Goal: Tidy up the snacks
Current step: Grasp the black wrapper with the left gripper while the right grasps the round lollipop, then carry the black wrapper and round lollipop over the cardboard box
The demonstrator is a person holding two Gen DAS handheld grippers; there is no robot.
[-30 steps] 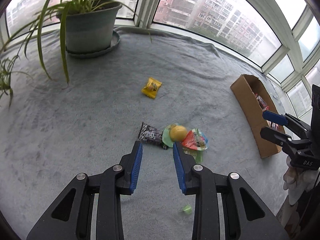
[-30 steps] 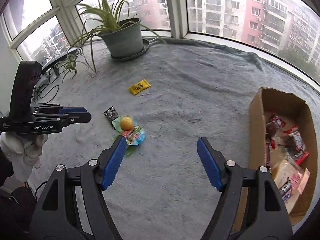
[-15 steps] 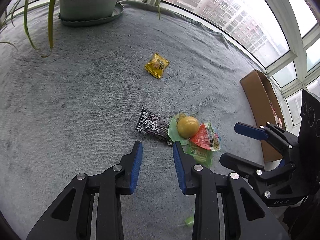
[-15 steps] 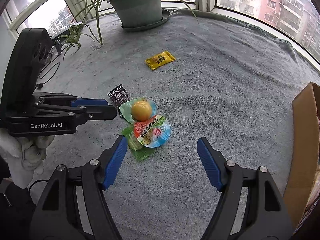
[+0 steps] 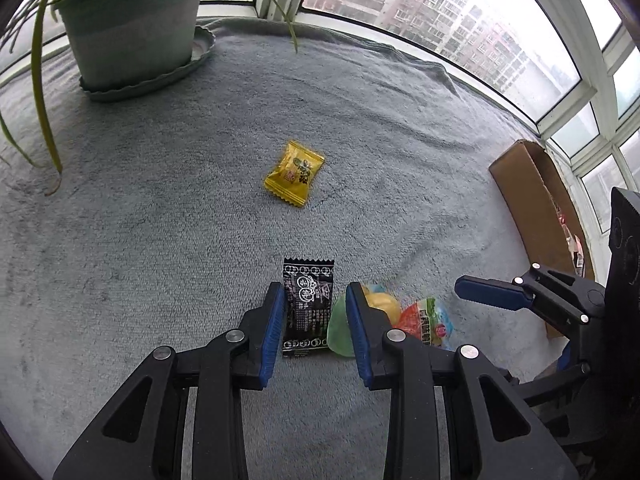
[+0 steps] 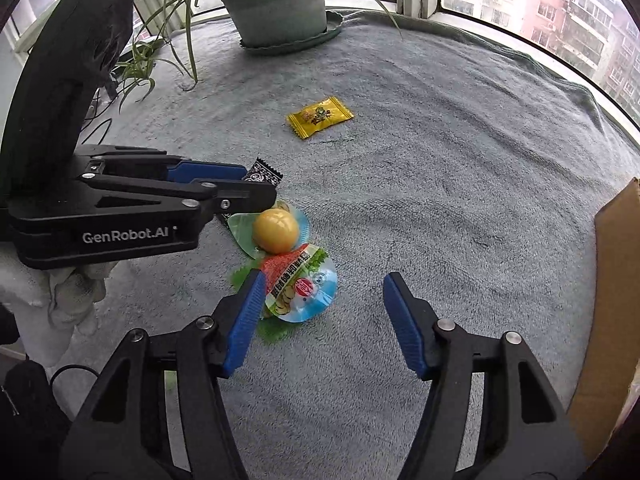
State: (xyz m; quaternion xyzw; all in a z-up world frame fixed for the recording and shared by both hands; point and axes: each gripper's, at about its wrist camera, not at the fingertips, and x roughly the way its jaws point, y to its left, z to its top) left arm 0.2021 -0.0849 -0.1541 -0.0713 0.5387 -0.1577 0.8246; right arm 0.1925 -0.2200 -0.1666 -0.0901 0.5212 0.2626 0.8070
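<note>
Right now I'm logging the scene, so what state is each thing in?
Left tool: open, astride black packet.
Right tool: closing, nothing gripped.
Black packet: flat, sealed.
Yellow packet: flat, alone.
Red-and-blue packet: lying on pile.
Box: open, partly filled.
Potted plant: upright.

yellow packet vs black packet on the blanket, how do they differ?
The yellow packet lies alone, farther out; the black packet lies near, beside a green-wrapped snack. The yellow packet looks squarish with gold print; the black packet is oblong with white print. No gripper is at the yellow packet; the black packet sits between the left gripper's open jaws. Both lie flat and sealed, outside the cardboard box.
</note>
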